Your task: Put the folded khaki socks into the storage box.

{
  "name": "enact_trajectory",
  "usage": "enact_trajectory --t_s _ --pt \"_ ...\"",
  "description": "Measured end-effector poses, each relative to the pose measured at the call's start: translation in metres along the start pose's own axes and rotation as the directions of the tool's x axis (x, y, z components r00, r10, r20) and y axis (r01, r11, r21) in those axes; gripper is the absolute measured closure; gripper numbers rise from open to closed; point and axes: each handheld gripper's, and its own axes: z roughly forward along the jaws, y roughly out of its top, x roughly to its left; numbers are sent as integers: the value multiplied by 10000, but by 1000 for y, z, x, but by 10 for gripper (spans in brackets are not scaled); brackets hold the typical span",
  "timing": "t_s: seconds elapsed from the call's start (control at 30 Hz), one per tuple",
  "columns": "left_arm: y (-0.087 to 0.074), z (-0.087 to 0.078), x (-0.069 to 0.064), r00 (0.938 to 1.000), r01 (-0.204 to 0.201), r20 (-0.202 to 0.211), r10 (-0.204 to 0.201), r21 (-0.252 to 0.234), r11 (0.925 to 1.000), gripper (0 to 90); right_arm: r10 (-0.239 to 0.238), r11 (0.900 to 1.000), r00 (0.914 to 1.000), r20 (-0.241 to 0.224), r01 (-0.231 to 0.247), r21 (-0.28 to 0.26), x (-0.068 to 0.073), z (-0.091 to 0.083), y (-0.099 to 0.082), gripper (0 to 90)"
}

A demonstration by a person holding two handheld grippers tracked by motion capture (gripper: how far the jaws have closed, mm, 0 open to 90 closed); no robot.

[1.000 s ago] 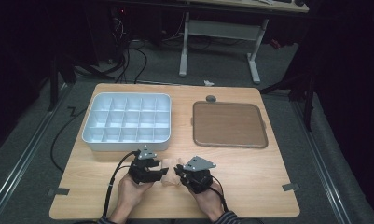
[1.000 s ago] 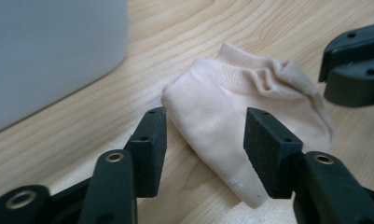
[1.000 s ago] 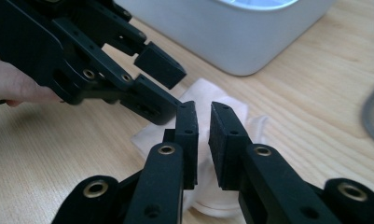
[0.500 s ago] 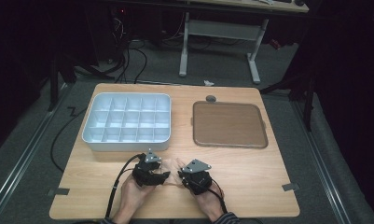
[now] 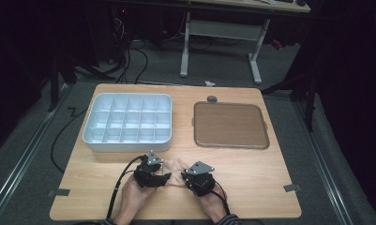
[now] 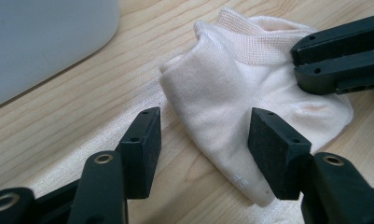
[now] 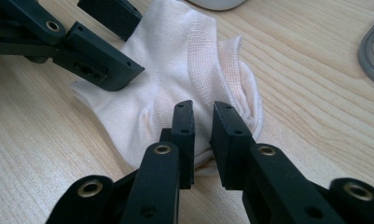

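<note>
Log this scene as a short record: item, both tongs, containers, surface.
item: small white fabric sock, lying crumpled
surface: light wooden table
left tongs: open, jaws either side of one end of the sock; they have just been opening
right tongs: jaws nearly together at the sock's other end; they have just been opening, grip unclear
containers: white plastic compartment tray and flat brown square tray, both beyond the sock

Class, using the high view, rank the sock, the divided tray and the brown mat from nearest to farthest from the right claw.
1. Sock: just left of the right claw.
2. Brown mat: ahead, slightly right.
3. Divided tray: ahead, far left.
</note>
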Motion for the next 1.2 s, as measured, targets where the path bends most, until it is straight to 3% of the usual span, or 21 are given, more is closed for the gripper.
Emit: enact_trajectory --t_s 0.13,0.23,0.37,0.53,0.67,0.9,1.2 --pt "0 -1 0 9998 171 86 -171 57 9998 451 96 10000 9999 -103 -96 8 0 -1 2 757" --pt "1 -4 4 9999 -117 97 116 24 9999 461 344 9988 9991 -255 -353 -331 -2 -8 6 751" --pt "6 -13 11 9997 -127 226 131 -191 9997 464 334 9972 9987 -389 -359 -650 -2 -18 12 782" --pt "14 -15 19 9995 244 224 -237 -314 9992 465 231 9967 9975 -667 -282 -766 4 -19 13 824" --pt "17 -11 26 9957 815 464 -800 -310 9962 469 219 9972 9959 -880 -280 -687 11 -13 13 842" --pt "17 -4 32 9913 1180 618 -1165 -219 9928 482 3 9982 9946 -1035 -64 -594 22 -3 14 847" --pt "17 5 35 9857 1452 872 -1438 -92 9894 509 12 9996 9955 -944 -40 -292 22 7 5 869"
